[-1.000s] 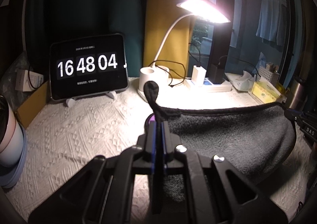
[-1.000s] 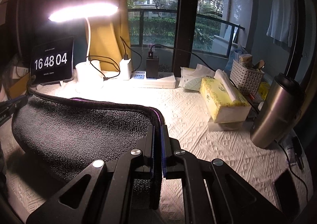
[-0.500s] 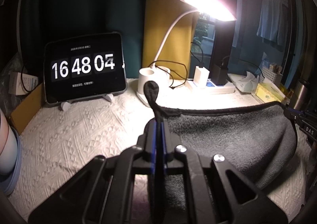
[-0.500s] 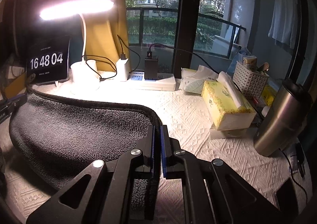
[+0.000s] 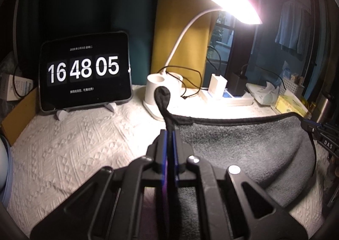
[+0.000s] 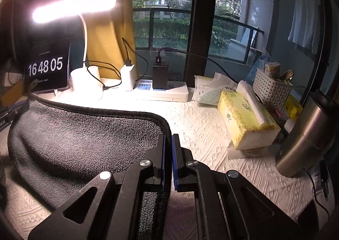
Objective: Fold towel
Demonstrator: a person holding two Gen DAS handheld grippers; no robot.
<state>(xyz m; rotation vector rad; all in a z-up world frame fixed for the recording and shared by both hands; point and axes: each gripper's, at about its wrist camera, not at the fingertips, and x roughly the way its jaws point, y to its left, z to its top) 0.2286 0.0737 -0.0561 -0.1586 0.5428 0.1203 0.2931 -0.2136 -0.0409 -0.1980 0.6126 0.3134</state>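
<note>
Tablet [image 5: 84, 71] on a white stand at the back left, reading 16 48 05. Beside it, lit desk lamp [image 5: 232, 4] with a white base [image 5: 157, 86]. Power strip [image 6: 162, 91] holding a white charger [image 6: 128, 76] and black adapter [image 6: 160, 75]. Yellow tissue box [image 6: 246, 122], white basket [image 6: 270, 89], steel flask [image 6: 307, 136] on the white textured tablecloth [image 5: 63, 146].
</note>
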